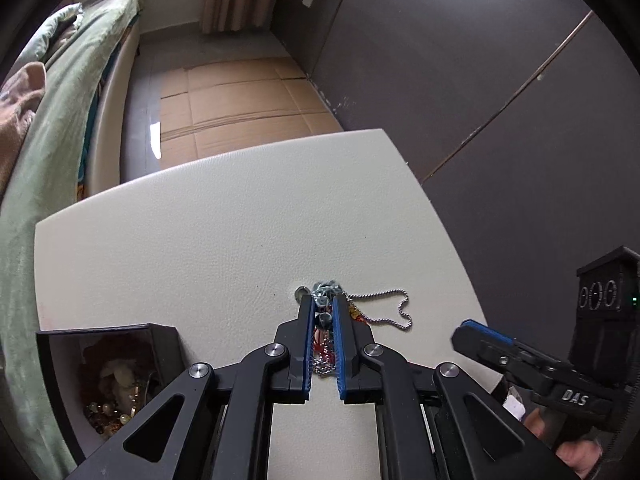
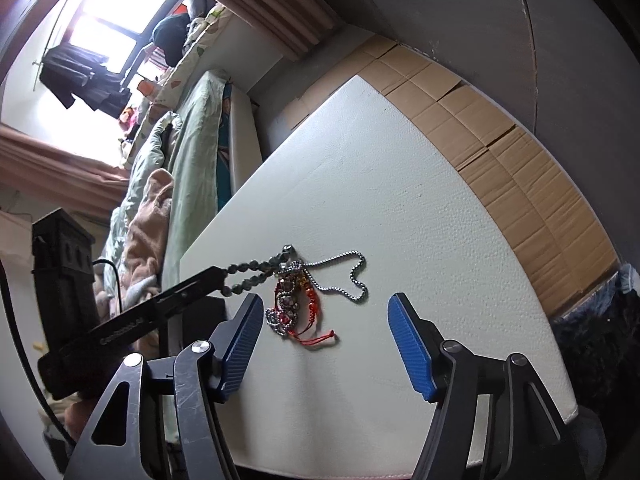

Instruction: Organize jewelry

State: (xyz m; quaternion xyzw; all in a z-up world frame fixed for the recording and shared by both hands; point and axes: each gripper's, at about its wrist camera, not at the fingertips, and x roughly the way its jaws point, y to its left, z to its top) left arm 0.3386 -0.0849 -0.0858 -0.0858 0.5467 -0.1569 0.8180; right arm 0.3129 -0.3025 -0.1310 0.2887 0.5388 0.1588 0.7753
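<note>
A: Where is the jewelry?
B: A tangle lies mid-desk: a silver chain and red cords. More sits in a black box at the desk's near left corner.
A: And the left gripper?
B: Its fingers are clamped on a strand of dark beads.
A: The right gripper?
B: Its fingers stand apart, just short of the tangle, holding nothing.

- A white, leather-grained table stands near a dark grey wall.
- Flattened cardboard covers the floor beside it.
- A bed with a pale green quilt runs along one side — pinkish curtains frame a bright window.
</note>
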